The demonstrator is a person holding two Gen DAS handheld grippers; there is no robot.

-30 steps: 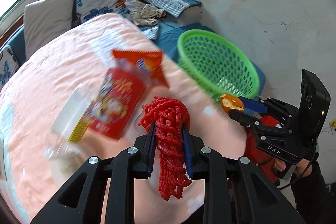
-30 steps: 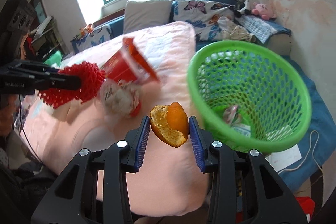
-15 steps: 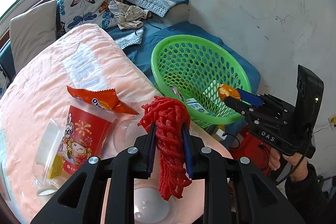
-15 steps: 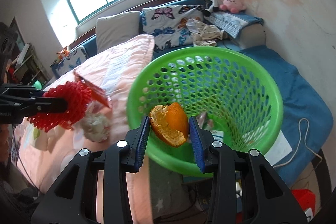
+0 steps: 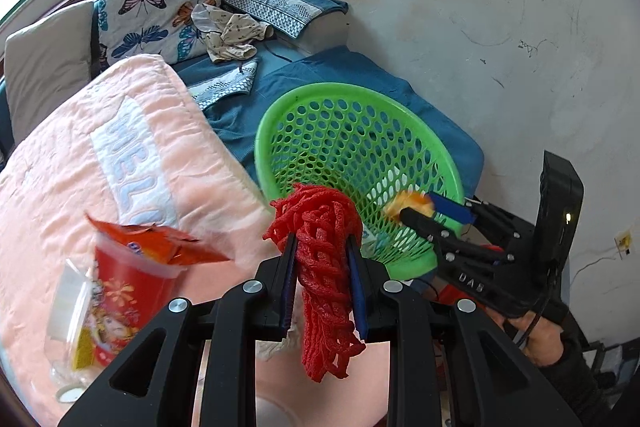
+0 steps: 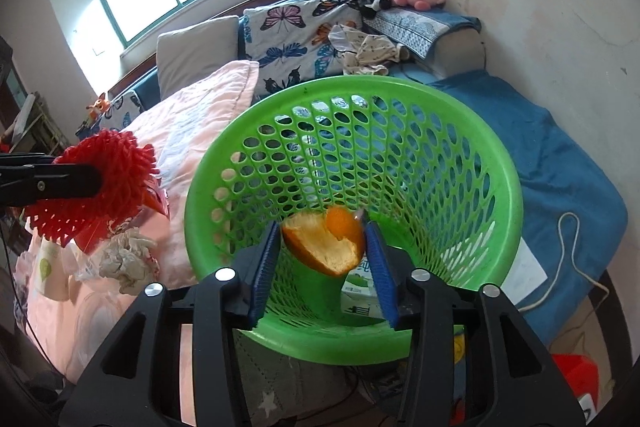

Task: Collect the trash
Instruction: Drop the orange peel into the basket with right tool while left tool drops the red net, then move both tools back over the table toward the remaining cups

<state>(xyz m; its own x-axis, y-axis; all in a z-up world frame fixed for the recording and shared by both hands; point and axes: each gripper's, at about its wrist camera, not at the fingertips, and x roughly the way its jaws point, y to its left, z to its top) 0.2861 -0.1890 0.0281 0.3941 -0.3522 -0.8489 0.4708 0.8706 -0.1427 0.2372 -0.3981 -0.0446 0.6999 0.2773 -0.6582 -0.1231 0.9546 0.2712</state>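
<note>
Right wrist view first: your right tool (image 6: 323, 249) sits nearest the lens with a piece of orange peel (image 6: 326, 242) between its two blue pads. The pads are moving apart right now. The peel touches the right pad, and there is a thin gap at the left pad, so the hold looks like it is letting go. Just past the peel, and under it, is the open mouth of the green basket (image 6: 496, 163). That is what matters for your next move: the peel hangs over the inside of the basket, not over the rim, so it should drop straight in. You can see a white and green packet (image 6: 360, 277) lying at the bottom.

Off to the left in the same view, your left tool (image 6: 72, 181) is squeezed tight on a red net bag (image 6: 108, 167). It is over the pink blanket (image 6: 192, 115), beside the basket, not above it.

Left wrist view shows the net bag (image 5: 324, 267) hanging long, from the pads back toward the camera. The basket (image 5: 280, 131) lies ahead and a bit to the right, so this hand must go forward and right. Left of it on the blanket (image 5: 60, 187) lie a red cup (image 5: 120, 291) and an orange snack wrapper (image 5: 160, 239).
</note>
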